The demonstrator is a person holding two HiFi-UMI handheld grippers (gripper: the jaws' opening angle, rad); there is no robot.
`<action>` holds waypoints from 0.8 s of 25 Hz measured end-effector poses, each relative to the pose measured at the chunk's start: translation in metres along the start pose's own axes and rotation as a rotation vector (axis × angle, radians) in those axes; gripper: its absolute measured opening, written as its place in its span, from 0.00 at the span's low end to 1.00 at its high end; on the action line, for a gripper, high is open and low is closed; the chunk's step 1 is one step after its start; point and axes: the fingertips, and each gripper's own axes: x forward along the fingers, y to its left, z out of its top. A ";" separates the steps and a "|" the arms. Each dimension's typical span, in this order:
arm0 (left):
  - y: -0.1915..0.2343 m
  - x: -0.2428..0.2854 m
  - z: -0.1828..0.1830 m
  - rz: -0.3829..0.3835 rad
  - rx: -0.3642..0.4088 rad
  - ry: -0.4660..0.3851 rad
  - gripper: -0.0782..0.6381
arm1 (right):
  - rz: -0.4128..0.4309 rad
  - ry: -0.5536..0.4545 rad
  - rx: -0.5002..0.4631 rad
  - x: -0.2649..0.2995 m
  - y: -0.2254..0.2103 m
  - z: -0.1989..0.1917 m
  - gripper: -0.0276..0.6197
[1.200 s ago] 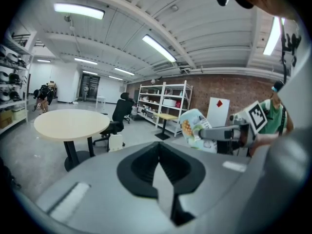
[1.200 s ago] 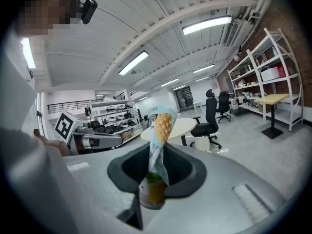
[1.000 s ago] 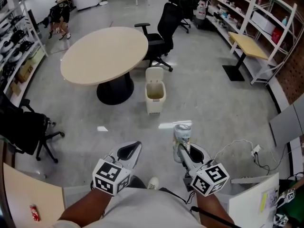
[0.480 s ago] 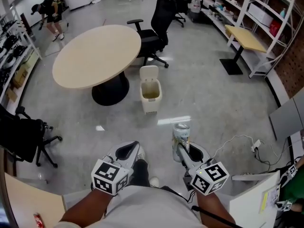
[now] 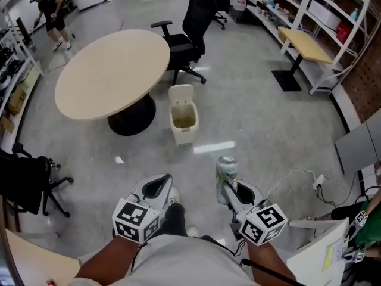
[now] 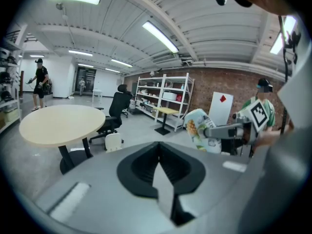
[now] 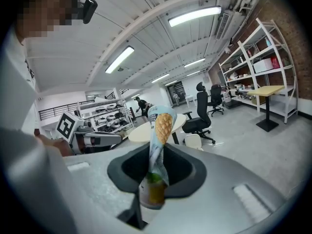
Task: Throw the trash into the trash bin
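A pale drink can [image 5: 227, 170] with a pineapple print stands upright between the fingers of my right gripper [image 5: 225, 187], which is shut on it low on its body. In the right gripper view the can [image 7: 159, 130] rises straight out of the jaws. My left gripper [image 5: 156, 189] is level with it on the left, jaws together and empty; its own view shows the can [image 6: 197, 128] off to the right. The cream trash bin [image 5: 182, 127], lid flipped up, stands on the floor ahead beside the round table, well beyond both grippers.
A round beige table [image 5: 110, 70] on a black pedestal stands left of the bin, a black office chair [image 5: 190, 25] behind it. Shelving [image 5: 324, 11] and a small desk [image 5: 306, 46] line the right. A white cable [image 5: 297, 180] lies on the floor at right, another black chair [image 5: 24, 180] at left.
The table and bin have slid leftward in the head view as the person walks. Both grippers keep their pose, and the can stays in the right one.
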 end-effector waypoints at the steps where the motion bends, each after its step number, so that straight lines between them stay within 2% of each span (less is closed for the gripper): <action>1: 0.006 0.004 0.001 0.001 -0.005 0.002 0.12 | -0.002 0.004 0.001 0.006 -0.003 0.002 0.15; 13: 0.090 0.053 0.039 0.009 -0.040 -0.015 0.12 | -0.037 0.055 -0.015 0.099 -0.040 0.035 0.15; 20: 0.139 0.077 0.060 -0.002 -0.031 -0.038 0.12 | -0.053 0.066 -0.040 0.158 -0.055 0.055 0.15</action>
